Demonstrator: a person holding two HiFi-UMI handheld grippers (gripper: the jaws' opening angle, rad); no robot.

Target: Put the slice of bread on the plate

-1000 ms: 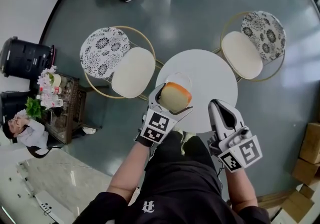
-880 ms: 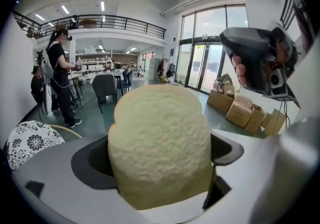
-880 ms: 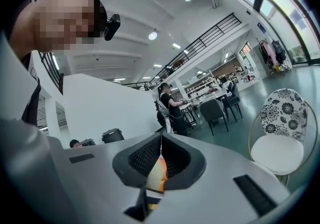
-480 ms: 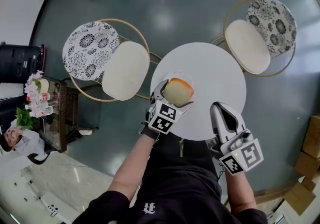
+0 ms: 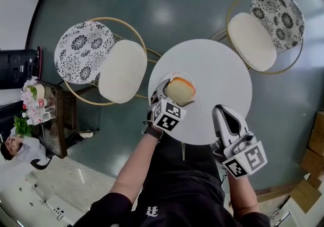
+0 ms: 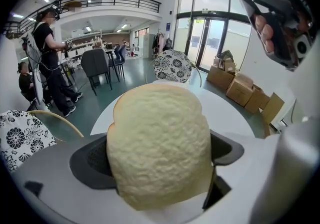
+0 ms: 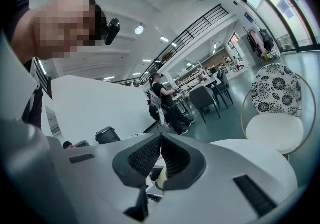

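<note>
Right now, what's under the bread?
Only the rim of a plate shows past the bread, on the table. The bread, gripped by the left gripper, hides the rest.

No legible text, labels, numbers visible anywhere.

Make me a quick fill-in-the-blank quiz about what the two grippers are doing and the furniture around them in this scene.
1. The left gripper grips the slice of bread, while the right gripper, jaws shut, grips ____.
2. The round table below them is ____ in colour.
3. The chairs with floral backs beside the table number ____.

Missing words: nothing; white; two.
</note>
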